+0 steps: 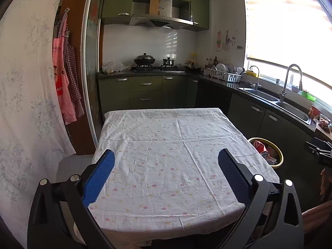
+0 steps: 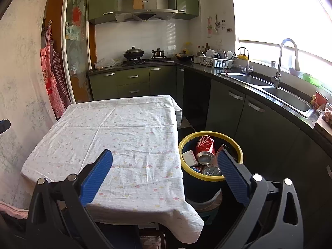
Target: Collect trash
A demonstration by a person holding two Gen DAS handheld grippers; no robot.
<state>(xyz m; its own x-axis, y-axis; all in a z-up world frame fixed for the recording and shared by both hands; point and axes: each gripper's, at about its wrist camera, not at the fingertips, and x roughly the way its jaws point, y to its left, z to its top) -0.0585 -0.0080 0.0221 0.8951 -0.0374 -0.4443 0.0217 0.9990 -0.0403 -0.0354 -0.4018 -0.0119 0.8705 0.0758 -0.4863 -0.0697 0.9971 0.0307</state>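
Observation:
A dark bin with a yellow rim [image 2: 182, 143] stands on the floor right of the table; it also shows in the left wrist view as the bin [image 1: 280, 155]. Inside lie a red soda can [image 2: 205, 147], a small carton [image 2: 189, 157] and a crushed clear bottle [image 2: 211, 170]. My left gripper [image 1: 166, 155] is open above the table's near half, nothing between its blue pads. My right gripper [image 2: 165, 155] is open too, straddling the table's right edge, its right finger [image 2: 232, 170] over the bin's near rim. The table [image 2: 116, 128] under its flowered white cloth carries nothing.
Green cabinets and a dark counter [image 2: 255, 87] with sink and tap run along the right and back. A stove with pots [image 1: 153, 64] sits at the back. Aprons [image 1: 66, 78] hang on the left by a white curtain [image 1: 27, 95]. A hand [image 1: 323, 182] shows at the right edge.

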